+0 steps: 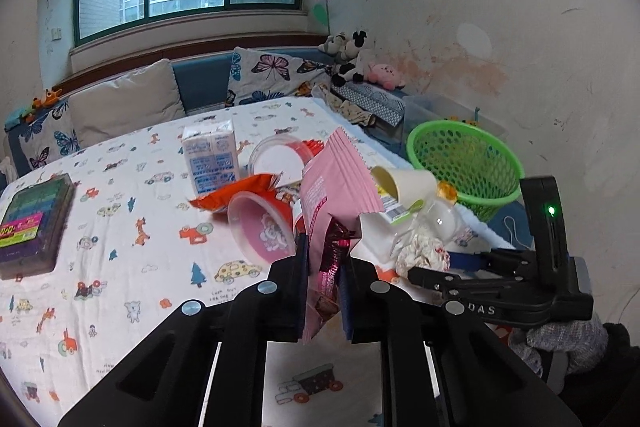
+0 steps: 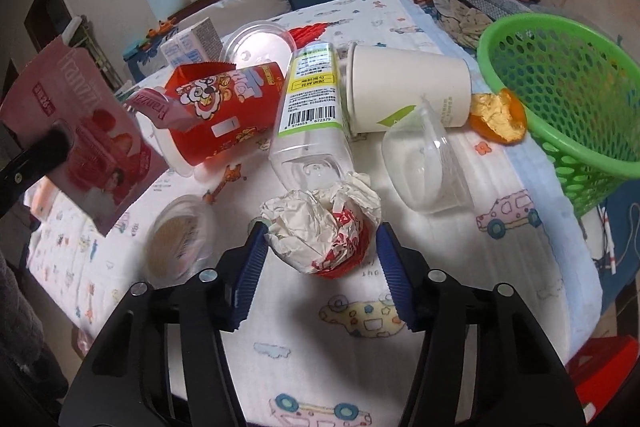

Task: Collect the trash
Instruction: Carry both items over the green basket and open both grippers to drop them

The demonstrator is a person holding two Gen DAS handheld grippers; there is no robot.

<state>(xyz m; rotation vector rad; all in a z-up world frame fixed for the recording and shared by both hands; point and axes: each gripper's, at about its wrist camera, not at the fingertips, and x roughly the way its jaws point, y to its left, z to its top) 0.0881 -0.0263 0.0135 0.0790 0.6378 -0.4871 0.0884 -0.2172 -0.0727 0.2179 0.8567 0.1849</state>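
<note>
The left gripper (image 1: pixel 324 263) pinches a flat pink foil snack bag (image 1: pixel 334 183); the right gripper (image 2: pixel 320 247) brackets a crumpled white-and-red paper wrapper (image 2: pixel 320 223), contact unclear. The green perforated plastic basket (image 2: pixel 516 39) at two o'clock looks empty, most litter remaining

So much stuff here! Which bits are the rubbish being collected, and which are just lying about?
Belongs to the job:
- pink wrapper, in the left gripper
- crumpled paper, between the right gripper pads
- paper cup
- clear bottle
- green basket

Just lying about:
- butterfly cushion
- plush toys
</note>
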